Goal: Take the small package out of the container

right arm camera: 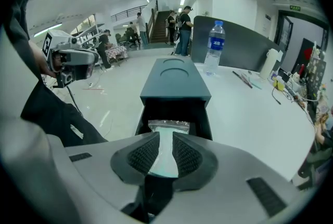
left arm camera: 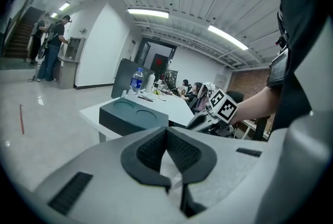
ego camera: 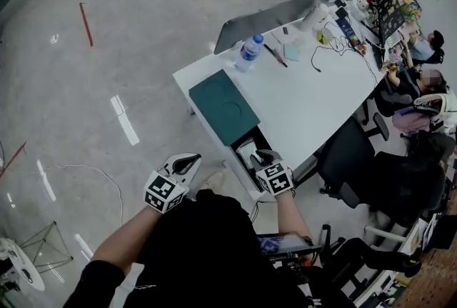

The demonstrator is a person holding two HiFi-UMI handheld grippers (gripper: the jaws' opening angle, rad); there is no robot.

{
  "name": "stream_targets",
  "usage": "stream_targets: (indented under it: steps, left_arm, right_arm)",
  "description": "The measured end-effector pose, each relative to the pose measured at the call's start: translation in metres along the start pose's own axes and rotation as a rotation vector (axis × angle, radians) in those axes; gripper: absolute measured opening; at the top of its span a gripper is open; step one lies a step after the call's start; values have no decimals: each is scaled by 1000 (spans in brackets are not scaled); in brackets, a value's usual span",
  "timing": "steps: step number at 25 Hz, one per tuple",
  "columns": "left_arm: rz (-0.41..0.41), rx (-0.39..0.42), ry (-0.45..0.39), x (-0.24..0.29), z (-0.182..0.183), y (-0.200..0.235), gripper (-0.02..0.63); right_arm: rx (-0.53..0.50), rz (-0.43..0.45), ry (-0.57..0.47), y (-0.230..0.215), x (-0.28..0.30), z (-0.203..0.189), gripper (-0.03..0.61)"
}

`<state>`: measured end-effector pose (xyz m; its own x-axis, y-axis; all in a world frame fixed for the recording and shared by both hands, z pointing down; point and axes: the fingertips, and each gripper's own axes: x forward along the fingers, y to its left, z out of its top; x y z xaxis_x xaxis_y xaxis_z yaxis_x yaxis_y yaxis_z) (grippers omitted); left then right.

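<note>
Work surface: white rectangular table [ego camera: 307,103] on a glossy grey floor [ego camera: 107,49].

At the near corner of the table: dark teal rectangular container [ego camera: 223,105], with two shallow round recesses in the lid. Near end open, exposing a dark compartment that faces the person.

Inside the open compartment: small clear plastic package [right arm camera: 168,125], lying flat on the bottom, within the walls.

Right gripper [ego camera: 261,155]: held at the open end of the container, tips directed down into the compartment. Same right gripper [right arm camera: 166,139] in the right gripper view: jaws apart by a narrow gap, package visible in that gap and beyond it. Contact between the ribbed black pads [right arm camera: 144,154] and the package: not determinable.

Left gripper [ego camera: 187,162]: held off the table, over the floor, to the left of the container and apart from it. Same left gripper [left arm camera: 166,132] in the left gripper view: jaws pressed together tip to tip, nothing between them.

Beyond the far end of the container: clear plastic water bottle with blue label [ego camera: 249,51], upright on the table, near the container and not touching it. Farther along the table: cables and small items, too small to identify.
</note>
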<state>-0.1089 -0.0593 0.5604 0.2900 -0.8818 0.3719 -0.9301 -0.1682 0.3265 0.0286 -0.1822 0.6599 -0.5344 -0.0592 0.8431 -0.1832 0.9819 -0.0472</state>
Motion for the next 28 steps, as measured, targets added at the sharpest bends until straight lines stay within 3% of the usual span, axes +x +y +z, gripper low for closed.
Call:
stream_targets:
  steps: [3,16,28]
  left_arm:
    - [27,-16,0,-7,-4,2,9]
    - [93,-48,-8,-17,-9,6,9]
    - [88,-46,-2,-15,-9,11,9]
  right_arm:
    - [-17,16,63,2,8,-10,107]
    - [-157,30,207,7,26,-23,86]
    - [-159,-1,212,1,28,-22,34]
